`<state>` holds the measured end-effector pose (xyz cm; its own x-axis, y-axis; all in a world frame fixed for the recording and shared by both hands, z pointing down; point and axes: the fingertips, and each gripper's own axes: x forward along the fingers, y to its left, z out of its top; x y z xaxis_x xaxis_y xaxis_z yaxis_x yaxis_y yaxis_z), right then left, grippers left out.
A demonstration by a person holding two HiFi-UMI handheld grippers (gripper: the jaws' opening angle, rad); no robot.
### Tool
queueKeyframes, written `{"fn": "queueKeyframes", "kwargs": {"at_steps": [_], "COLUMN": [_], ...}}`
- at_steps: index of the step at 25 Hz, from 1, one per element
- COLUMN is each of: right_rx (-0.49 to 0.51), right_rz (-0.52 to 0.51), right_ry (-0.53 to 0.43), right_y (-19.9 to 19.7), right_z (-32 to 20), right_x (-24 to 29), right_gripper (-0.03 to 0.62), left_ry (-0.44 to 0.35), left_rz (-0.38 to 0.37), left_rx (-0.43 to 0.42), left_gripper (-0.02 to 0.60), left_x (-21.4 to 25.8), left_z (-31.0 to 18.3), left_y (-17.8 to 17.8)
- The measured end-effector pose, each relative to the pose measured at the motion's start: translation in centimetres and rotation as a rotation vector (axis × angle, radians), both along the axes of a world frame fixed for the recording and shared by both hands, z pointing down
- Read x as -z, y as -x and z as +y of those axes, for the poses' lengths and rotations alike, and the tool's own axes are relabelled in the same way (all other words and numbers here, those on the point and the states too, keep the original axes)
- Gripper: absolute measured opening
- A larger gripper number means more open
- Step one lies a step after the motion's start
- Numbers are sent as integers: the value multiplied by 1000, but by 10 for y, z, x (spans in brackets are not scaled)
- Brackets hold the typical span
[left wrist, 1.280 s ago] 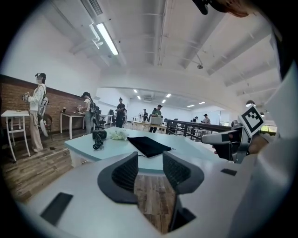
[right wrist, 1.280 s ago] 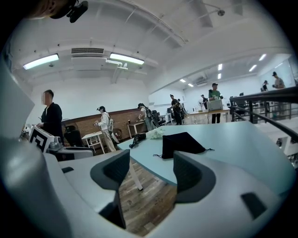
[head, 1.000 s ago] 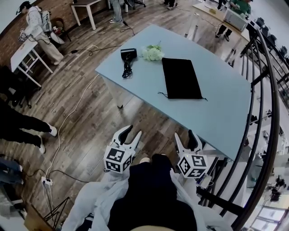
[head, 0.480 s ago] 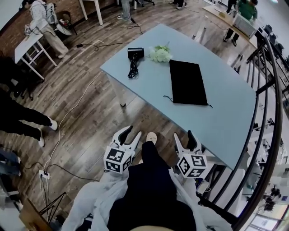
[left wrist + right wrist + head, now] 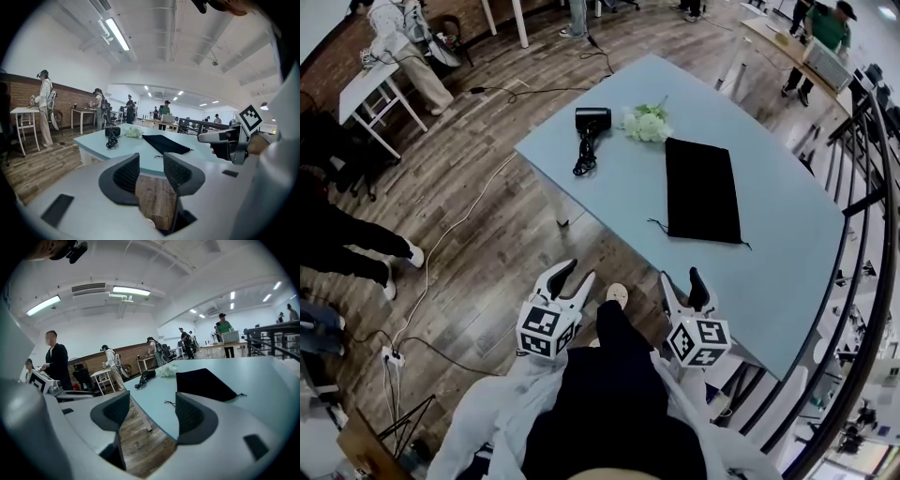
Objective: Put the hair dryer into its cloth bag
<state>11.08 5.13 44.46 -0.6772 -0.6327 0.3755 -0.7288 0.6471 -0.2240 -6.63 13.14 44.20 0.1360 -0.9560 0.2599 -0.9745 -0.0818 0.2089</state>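
Hair dryer: the hair dryer point(image 5: 592, 119) lies on its side at the left end of the table point(image 5: 623, 192), close to that short edge and set back from the near long edge.
Its look: black, short barrel, with its black cord bunched in a loose coil on the side towards the near edge.
Nearest neighbour: a bunch of white flowers point(image 5: 647, 124) lies just beside the dryer, further along the same short edge.
Cloth bag: the cloth bag point(image 5: 703, 190) is black and lies flat and empty-looking near the middle of the table. Its drawstring end points to the near long edge.
Open room: a bare strip of pale blue top separates dryer and bag. A wider bare stretch runs from the bag to the right end.
Left gripper: the left gripper point(image 5: 577, 274) is held off the table, over the wooden floor point(image 5: 478, 234) before the near edge. Its fingers point(image 5: 125, 176) stand apart with nothing between them.
Right gripper: the right gripper point(image 5: 681, 277) is beside it, just short of the near edge. Its fingers point(image 5: 194, 416) are spread wide and empty.
Beyond the table: a dark railing point(image 5: 848, 169) curves past the right end.
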Motion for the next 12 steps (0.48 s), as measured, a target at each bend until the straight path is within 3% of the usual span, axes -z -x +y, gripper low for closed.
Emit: {"fn": "queueKeyframes", "kwargs": {"at_steps": [12], "right_rx": [55], "right_rz": [10], "right_ry": [7], "right_y": [41], "right_z": [-77], "right_x": [4], "right_gripper": [304], "left_ry": [3], "left_rz": [6], "left_rx": [56], "left_gripper": [173], "left_x": [6], "left_z": [-70], "left_y": [41]}}
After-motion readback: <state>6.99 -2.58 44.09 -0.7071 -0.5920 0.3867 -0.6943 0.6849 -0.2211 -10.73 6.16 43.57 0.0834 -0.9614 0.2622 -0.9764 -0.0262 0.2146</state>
